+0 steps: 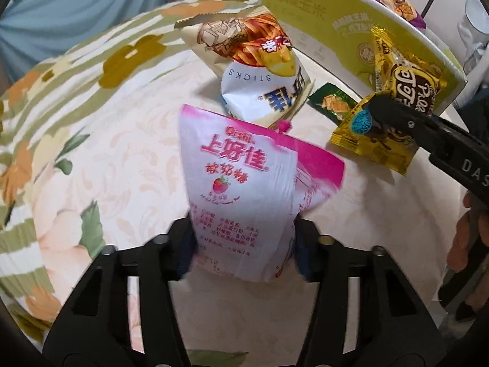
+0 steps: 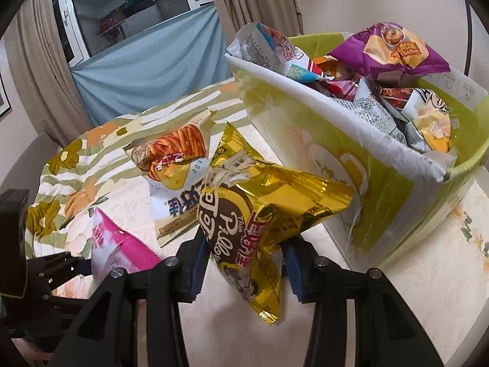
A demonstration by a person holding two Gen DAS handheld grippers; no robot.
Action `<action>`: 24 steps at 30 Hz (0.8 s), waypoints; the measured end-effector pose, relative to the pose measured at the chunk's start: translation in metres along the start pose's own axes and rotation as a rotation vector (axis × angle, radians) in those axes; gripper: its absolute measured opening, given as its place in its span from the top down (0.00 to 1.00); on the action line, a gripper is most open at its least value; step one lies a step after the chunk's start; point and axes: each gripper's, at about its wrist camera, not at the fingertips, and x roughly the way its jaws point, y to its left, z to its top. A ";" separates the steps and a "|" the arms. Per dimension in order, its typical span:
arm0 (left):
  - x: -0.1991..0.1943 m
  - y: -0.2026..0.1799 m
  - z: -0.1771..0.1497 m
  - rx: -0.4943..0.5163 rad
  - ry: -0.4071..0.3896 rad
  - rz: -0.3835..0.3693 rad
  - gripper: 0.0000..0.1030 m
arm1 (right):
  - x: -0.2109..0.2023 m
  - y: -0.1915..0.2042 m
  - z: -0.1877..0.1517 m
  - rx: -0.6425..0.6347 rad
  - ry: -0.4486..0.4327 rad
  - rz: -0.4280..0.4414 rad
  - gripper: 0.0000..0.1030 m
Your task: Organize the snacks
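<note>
Above floral cloth: left tool [image 1: 244, 244] pinches pink bag [image 1: 244, 183] (strawberry print); right tool [image 2: 244, 263] clamps gold bag [image 2: 259, 208].

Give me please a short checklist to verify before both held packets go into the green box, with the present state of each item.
1. Left gripper holds the pink strawberry candy bag between both fingers: ok.
2. Right gripper holds the gold Pillows packet: ok, though only its lower part is pinched.
3. Green box has its top open: ok.
4. Room left in the box: cannot tell; the purple snack bag and other packets pile up to its rim.
5. Path of the gold packet to the box: ok, nothing stands between them.
6. Cheese sticks bag waits on the table, touched by neither gripper: ok.
</note>
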 end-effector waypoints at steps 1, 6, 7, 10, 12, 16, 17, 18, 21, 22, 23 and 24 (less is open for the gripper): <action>-0.001 0.002 0.000 -0.008 -0.003 -0.005 0.60 | -0.001 0.001 0.000 -0.002 -0.001 0.000 0.60; -0.011 0.018 0.002 -0.100 -0.019 -0.058 0.61 | -0.003 0.001 0.001 -0.009 -0.005 0.009 0.60; -0.013 0.020 0.002 -0.114 -0.027 -0.063 0.61 | -0.004 0.002 0.001 -0.011 -0.006 0.011 0.60; -0.026 0.023 0.005 -0.145 -0.055 -0.077 0.61 | -0.010 0.005 0.004 -0.020 -0.014 0.021 0.60; -0.037 0.021 0.010 -0.151 -0.072 -0.076 0.61 | -0.018 0.008 0.008 -0.030 -0.025 0.028 0.60; -0.068 0.012 0.025 -0.154 -0.115 -0.082 0.61 | -0.042 0.013 0.022 -0.043 -0.052 0.050 0.60; -0.077 0.008 0.031 -0.153 -0.131 -0.081 0.61 | -0.049 0.013 0.026 -0.045 -0.059 0.056 0.60; -0.085 0.005 0.036 -0.153 -0.143 -0.084 0.61 | -0.057 0.013 0.032 -0.047 -0.067 0.066 0.60; -0.110 -0.009 0.056 -0.156 -0.182 -0.094 0.61 | -0.081 0.009 0.051 -0.049 -0.087 0.086 0.60; -0.116 -0.015 0.064 -0.153 -0.194 -0.097 0.61 | -0.088 0.005 0.058 -0.049 -0.090 0.090 0.60; -0.122 -0.021 0.071 -0.149 -0.205 -0.098 0.61 | -0.095 0.001 0.065 -0.046 -0.098 0.096 0.60; -0.127 -0.028 0.079 -0.145 -0.217 -0.098 0.61 | -0.103 -0.006 0.072 -0.046 -0.103 0.105 0.60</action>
